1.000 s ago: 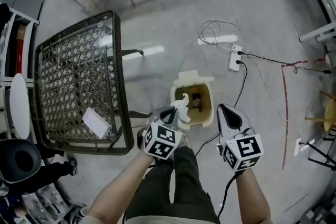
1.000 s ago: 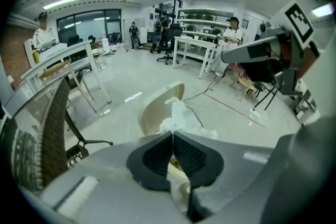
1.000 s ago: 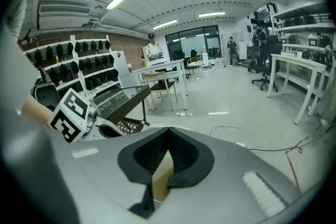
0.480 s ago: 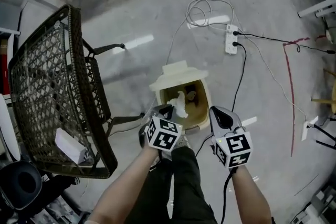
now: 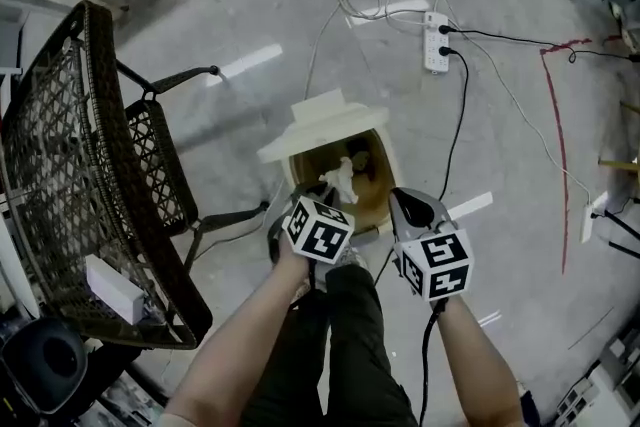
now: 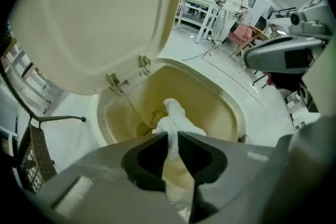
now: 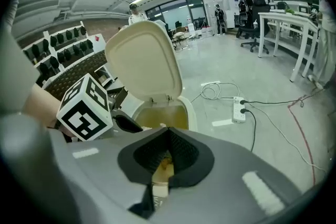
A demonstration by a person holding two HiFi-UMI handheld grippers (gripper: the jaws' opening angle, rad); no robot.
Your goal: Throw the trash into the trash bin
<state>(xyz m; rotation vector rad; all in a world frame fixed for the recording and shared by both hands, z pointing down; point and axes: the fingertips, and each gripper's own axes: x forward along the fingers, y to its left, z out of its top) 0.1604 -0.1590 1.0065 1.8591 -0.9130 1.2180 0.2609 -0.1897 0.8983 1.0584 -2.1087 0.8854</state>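
- Two tools hang side by side, both pointing down toward one bin.
- Left tool (image 5: 327, 188) (image 6: 172, 137): its jaws have just been opening, yet the gap is only a slit, and a crumpled white tissue (image 6: 174, 117) (image 5: 344, 174) is pinched between the tips, both of which touch it.
- The tissue's loose end sticks out past the tips, over the bin's opening.
- Right tool (image 5: 402, 197) (image 7: 168, 131), just beside the left one's right flank: clenched tight, jaws together, holding nothing.
- Straight beneath and ahead of both tools stands a cream plastic trash bin (image 5: 391, 177) (image 6: 233, 110) (image 7: 187, 113), its yellowed inside showing.
- The bin's hinged cream lid (image 5: 322, 115) (image 6: 94, 8) (image 7: 145, 63) is swung open, standing up on the far side of the opening from the tools.
- Farther ahead, beyond the right tool, a white power strip (image 5: 436, 42) (image 7: 239, 111) lies on the grey floor with cables plugged in.
- Well off to the left tool's left sits a dark woven wicker counter (image 5: 50, 175) carrying a small white block (image 5: 112, 287).
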